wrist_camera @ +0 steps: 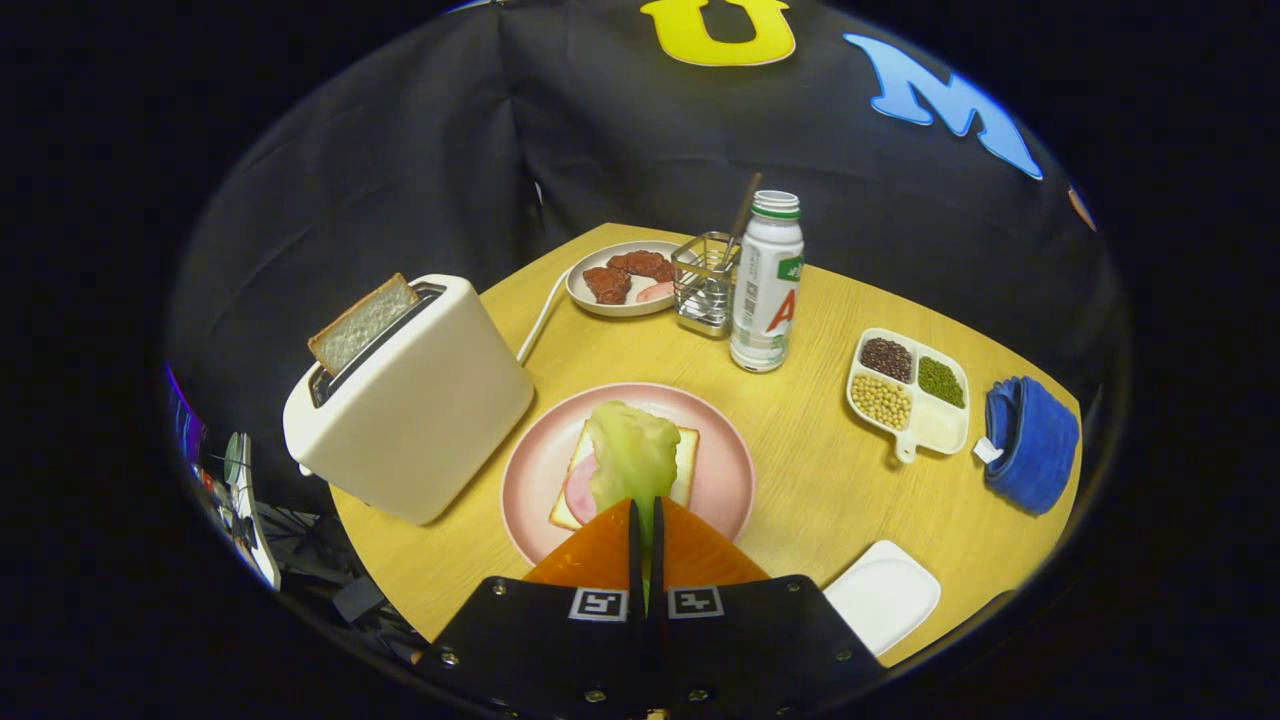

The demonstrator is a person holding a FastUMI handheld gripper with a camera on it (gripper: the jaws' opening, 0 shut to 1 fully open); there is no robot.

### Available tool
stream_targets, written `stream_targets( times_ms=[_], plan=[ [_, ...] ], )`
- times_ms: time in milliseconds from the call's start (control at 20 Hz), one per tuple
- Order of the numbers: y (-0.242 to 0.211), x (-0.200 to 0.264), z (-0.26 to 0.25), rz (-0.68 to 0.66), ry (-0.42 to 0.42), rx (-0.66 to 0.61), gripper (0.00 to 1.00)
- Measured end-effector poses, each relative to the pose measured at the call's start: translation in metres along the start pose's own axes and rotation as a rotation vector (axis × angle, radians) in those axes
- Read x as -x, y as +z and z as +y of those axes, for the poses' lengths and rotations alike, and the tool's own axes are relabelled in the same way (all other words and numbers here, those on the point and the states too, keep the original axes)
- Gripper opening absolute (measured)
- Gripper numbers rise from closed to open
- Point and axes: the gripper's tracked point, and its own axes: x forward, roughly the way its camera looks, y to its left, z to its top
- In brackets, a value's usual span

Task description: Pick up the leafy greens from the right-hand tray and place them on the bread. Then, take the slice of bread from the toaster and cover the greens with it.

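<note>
My gripper (644,510) is shut on a pale green leaf (632,452), pinched by its near end between the two fingers. The leaf hangs over a slice of bread (685,462) topped with a pink ham slice (580,488), both lying on a pink plate (720,420). I cannot tell whether the leaf touches the bread. To the left of the plate stands a white toaster (410,400) with another bread slice (362,322) sticking up from its slot. A small white tray (885,595) lies bare to the right of my fingers.
Beyond the plate stand a white bottle (768,285), a wire holder (705,280) with a stick, and a dish of meat pieces (625,280). A divided dish of beans (908,388) and a folded blue cloth (1032,442) lie at the right, near the table edge.
</note>
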Motion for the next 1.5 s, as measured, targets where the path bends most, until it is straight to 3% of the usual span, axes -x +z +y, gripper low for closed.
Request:
stream_targets(
  times_ms=[600, 900, 1350, 1500],
  plan=[
    [0.014, -0.055, 0.02, 0.028, -0.057, 0.074, 0.01],
    [0.006, -0.066, 0.017, 0.048, -0.074, 0.086, 0.31],
    [0.003, -0.042, 0.036, -0.035, -0.053, 0.055, 0.36],
    [0.009, -0.028, 0.041, -0.129, -0.093, 0.058, 0.36]
  ],
)
